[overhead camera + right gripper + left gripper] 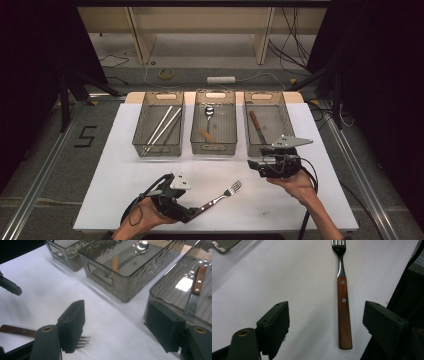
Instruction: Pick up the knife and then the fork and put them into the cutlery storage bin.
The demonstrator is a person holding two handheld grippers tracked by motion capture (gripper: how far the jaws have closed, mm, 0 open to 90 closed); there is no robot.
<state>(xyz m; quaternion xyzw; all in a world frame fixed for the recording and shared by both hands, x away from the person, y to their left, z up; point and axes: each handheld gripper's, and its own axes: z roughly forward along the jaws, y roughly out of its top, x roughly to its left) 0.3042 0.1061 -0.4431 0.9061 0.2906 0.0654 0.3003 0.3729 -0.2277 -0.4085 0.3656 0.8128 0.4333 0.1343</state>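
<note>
A fork point(223, 195) with a brown wooden handle lies flat on the white table top, tines pointing away to the right. My left gripper point(194, 212) sits at the near edge with its jaws on either side of the handle's end. In the left gripper view the fork point(343, 305) lies between the jaws of my left gripper point(325, 307), nearer the right one, and neither pad touches it. My right gripper point(252, 167) hovers open and empty in front of the right bin. In the right gripper view my right gripper point(115, 307) has the fork's tines point(84, 341) beside its left jaw.
Three clear smoked bins stand in a row at the back: the left bin point(141, 131) holds chopsticks, the middle bin point(231, 131) a spoon point(141, 246), the right bin point(287, 125) a wooden-handled knife point(197, 287). The table's near edge runs just below my left hand.
</note>
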